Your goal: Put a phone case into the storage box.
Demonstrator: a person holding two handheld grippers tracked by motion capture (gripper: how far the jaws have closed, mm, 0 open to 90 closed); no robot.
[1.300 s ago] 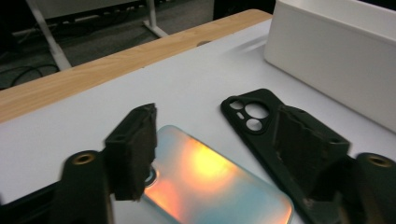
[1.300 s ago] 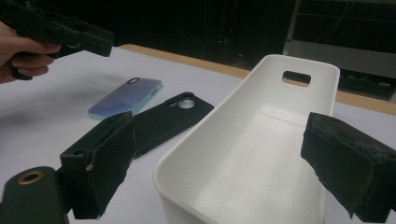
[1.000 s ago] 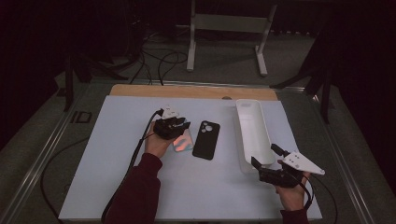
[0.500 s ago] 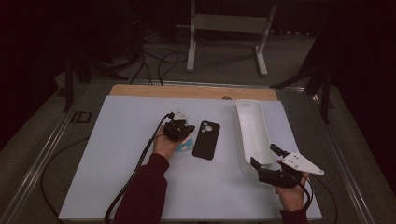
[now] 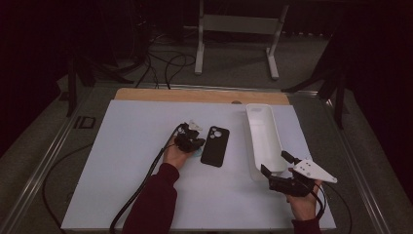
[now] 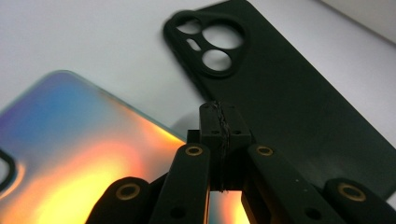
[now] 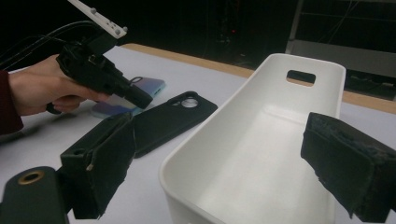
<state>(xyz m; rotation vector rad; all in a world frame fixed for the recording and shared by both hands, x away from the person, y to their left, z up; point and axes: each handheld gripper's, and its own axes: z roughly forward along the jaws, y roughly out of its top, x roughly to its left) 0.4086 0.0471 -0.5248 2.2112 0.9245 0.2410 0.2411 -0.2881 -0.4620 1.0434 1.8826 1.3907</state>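
Our left gripper (image 5: 191, 140) sits low near the table's middle, tilted downward, jaws pressed fully together with nothing between them; its own view (image 6: 219, 144) shows the pads meeting. Left forearm, in a dark red sleeve, enters from below. Our right gripper (image 5: 275, 164) is held level at the right, jaws spread wide (image 7: 224, 158), grey plate on top.

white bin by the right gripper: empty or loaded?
Empty. The white bin shows a bare floor and walls in the right gripper view; both phone cases lie outside on the table.
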